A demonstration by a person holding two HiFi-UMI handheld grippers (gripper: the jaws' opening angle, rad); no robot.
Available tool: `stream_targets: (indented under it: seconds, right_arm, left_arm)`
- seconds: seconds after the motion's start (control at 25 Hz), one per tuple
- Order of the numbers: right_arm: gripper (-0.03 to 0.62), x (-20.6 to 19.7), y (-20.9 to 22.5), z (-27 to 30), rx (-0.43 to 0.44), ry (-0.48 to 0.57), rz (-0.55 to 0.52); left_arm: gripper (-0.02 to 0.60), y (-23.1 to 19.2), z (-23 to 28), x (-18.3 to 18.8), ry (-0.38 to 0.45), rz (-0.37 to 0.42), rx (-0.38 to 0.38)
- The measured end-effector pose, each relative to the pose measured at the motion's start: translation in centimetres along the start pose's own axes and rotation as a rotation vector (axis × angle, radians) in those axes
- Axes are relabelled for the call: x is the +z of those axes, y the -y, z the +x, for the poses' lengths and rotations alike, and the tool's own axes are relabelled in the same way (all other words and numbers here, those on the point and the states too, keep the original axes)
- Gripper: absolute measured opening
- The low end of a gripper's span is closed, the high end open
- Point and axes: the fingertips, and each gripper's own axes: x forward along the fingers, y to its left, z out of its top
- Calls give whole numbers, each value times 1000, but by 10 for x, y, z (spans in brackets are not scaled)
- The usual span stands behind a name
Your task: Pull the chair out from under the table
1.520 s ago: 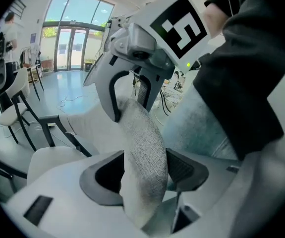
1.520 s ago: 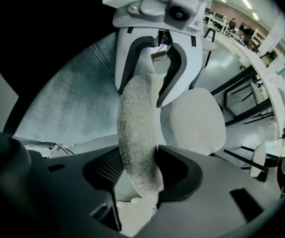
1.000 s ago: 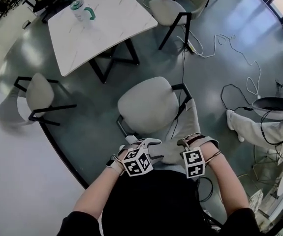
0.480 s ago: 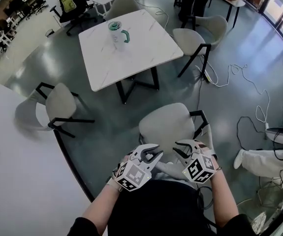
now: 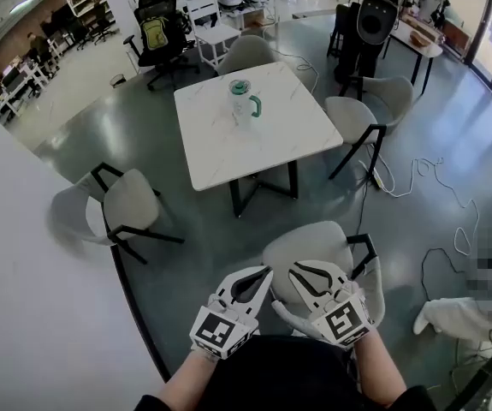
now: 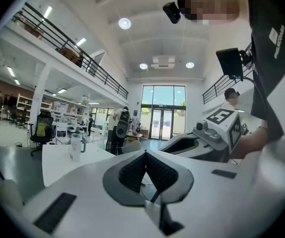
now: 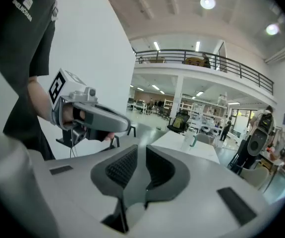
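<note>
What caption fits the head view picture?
The left gripper and right gripper, fingers just closing, held empty above the pale grey chair, clear of the white marble table.

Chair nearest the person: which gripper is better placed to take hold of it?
Probably the right gripper: it hangs over the chair, its empty jaws just closing; the left gripper, shut, sits at the chair's left edge.

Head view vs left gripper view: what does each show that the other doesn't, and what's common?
Only head view: the pulled-out chair in front of the person, standing apart from the white table, and cables on the floor.
Only left gripper view: close up, the left gripper jaws, just closed, together with nothing between them; also the glass doors and ceiling lights.
Both: the white table with the jug on it.
</note>
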Motion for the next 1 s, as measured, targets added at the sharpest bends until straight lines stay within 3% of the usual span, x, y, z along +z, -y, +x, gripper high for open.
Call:
stream_targets:
  seconds: [0.08,0.24,0.4,0.76,1.0]
  right_arm:
    - [61,23,-7,0,4,58,13]
    - [61,58,-24,-5,17,202,34]
    - [57,83,-24,-10,20,368,150]
    - [55,94,-26,-17,-10,436,213]
    - [54,89,-28,-18,-22,418,201]
  left_arm:
    - [6,-5,-11,10,25,-11,25]
    - [6,-7,-33,30,84,45,88]
    - [6,-6,-45,37,127,65,116]
    - [5,0,-65,49,132,67,171]
    - [6,1,-67,44,133,61,191]
